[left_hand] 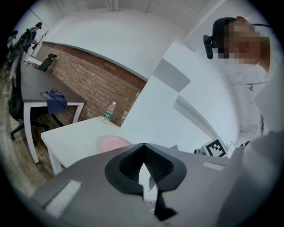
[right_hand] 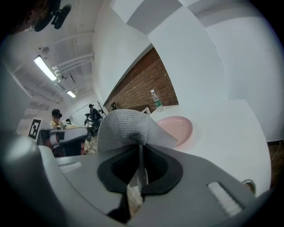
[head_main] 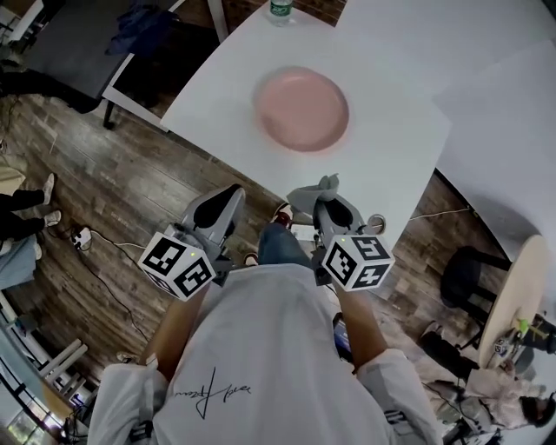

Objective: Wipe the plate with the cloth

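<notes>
Nothing readable is found tbh: the script on the white shirt (head_main: 213, 393) can't be made out, the bottle (left_hand: 107, 111) label is too small.

We see a round pink plate (head_main: 302, 109) lying flat on the white bench (head_main: 395, 143) – open side up. The grey mesh cloth (right_hand: 126, 126) – bunched, pinched in the right hand-held gripper (right_hand: 140, 153) – is held apart from the plate.

White counter (head_main: 391, 122), seen from above, standing on a wooden floor (head_main: 130, 200). A pink plate (head_main: 301, 109) lies flat on it, well in from the near edge. A clear bottle (head_main: 280, 10) with a green label stands upright at the far edge, beyond the plate.
</notes>
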`<state>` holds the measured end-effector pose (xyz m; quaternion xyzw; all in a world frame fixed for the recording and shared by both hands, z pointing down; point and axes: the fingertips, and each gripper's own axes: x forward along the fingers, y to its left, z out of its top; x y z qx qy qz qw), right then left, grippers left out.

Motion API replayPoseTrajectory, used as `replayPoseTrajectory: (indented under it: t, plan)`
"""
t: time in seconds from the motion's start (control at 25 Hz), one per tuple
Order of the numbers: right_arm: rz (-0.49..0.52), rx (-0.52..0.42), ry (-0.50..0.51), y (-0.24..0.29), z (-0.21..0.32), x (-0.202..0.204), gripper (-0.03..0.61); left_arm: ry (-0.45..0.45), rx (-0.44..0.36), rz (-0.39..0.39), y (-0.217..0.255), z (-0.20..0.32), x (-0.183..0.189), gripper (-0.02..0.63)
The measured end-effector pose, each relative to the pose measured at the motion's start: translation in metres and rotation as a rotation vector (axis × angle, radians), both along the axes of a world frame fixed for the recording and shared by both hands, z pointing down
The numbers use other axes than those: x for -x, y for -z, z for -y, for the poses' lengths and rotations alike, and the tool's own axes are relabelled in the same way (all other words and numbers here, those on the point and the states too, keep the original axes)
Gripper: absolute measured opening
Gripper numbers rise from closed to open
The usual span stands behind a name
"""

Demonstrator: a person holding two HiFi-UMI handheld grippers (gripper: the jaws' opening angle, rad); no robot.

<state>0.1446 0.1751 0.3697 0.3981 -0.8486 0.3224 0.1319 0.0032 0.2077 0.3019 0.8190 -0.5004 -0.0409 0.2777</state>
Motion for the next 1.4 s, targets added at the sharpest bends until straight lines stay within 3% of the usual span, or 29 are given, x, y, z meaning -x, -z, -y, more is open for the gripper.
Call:
replayPoseTrajectory:
  t: [0.4, 0.84, 1.16, 1.4]
  plan:
    - [0.023, 0.056, -0.053, -0.026, 0.075, -0.034, 0.018, -0.025, 0.072, 0.090, -0.020, 0.095, -0.018, 0.014]
    - [-0.047, 0.086, -0.021, -0.049, 0.116, -0.017, 0.021, -0.034, 0.119, 0.155, -0.042, 0.160, 0.003, 0.014]
    - [-0.186, 0.111, 0.012, -0.074, 0.141, 0.006, 0.023, -0.138, 0.212, 0.180, -0.087, 0.213, 0.021, 0.014]
    - [-0.275, 0.150, -0.034, -0.095, 0.154, 0.017, 0.023, -0.251, 0.262, 0.217, -0.117, 0.241, 0.031, 0.012]
